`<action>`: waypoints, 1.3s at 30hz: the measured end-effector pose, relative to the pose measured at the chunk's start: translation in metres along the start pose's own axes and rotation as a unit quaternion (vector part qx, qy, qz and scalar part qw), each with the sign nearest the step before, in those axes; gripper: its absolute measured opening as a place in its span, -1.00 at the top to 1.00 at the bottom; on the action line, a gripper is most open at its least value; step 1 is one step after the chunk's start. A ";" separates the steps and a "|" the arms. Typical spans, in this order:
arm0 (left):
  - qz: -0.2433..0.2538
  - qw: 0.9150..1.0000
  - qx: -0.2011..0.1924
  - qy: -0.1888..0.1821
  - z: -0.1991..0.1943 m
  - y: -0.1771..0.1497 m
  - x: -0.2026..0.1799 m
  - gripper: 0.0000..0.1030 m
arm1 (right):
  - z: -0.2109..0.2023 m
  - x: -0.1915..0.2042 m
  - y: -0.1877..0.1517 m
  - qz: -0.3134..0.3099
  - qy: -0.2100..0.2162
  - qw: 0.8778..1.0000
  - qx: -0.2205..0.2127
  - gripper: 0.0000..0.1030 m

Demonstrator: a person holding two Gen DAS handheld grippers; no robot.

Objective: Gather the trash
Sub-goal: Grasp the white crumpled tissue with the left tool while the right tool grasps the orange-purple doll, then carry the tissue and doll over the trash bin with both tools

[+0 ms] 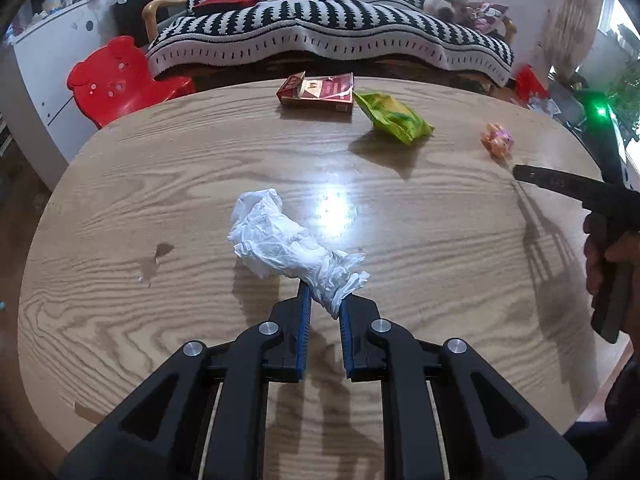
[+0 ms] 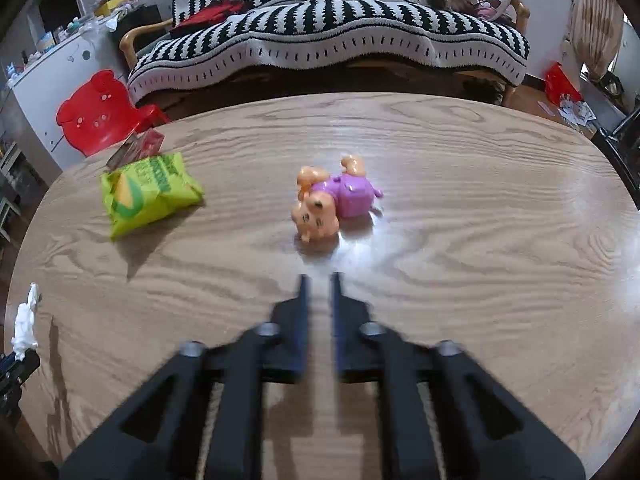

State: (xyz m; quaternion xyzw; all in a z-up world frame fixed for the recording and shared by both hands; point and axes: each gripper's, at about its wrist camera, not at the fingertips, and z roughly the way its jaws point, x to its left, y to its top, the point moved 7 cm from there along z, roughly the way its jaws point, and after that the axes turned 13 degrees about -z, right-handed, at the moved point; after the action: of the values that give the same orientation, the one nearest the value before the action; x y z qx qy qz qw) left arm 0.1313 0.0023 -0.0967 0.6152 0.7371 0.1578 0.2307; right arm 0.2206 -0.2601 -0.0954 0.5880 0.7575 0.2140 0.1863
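Note:
My left gripper [image 1: 324, 296] is shut on the near end of a crumpled white tissue [image 1: 280, 240], which hangs just above the wooden table [image 1: 160, 184]. The tissue also shows at the left edge of the right wrist view [image 2: 26, 320]. A red cigarette box [image 1: 318, 90] and a green snack bag [image 1: 390, 116] lie at the far side; the bag shows in the right wrist view [image 2: 150, 190]. My right gripper [image 2: 320, 276] is empty, its jaws nearly closed with a narrow gap, just short of an orange and purple toy [image 2: 334, 200]. It shows from the side in the left wrist view [image 1: 520, 172].
A red plastic stool [image 1: 116, 80] stands past the table's far left edge. A sofa with a black and white striped cover [image 1: 332, 28] runs behind the table. A white cabinet [image 1: 44, 64] stands at the left. A small wet spot [image 1: 160, 252] marks the tabletop.

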 end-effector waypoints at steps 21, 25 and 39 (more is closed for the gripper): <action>-0.005 1.000 0.026 -0.008 0.028 0.007 -0.009 0.76 | 0.033 -0.013 0.037 -0.032 -0.024 0.999 -0.024 -0.10; -0.001 1.000 0.024 -0.010 0.020 0.001 -0.010 0.76 | 0.013 0.001 0.022 -0.040 -0.017 0.999 -0.022 -0.10; 0.015 1.000 0.004 -0.016 -0.050 -0.067 -0.007 0.76 | -0.138 0.095 -0.092 -0.090 0.035 0.994 -0.045 -0.10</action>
State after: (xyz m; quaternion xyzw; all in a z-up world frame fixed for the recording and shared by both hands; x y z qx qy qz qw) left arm 0.0500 -0.0151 -0.0880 0.6297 0.7243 0.1487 0.2380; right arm 0.0493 -0.2020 -0.0328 0.5003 0.8033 0.2503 0.2043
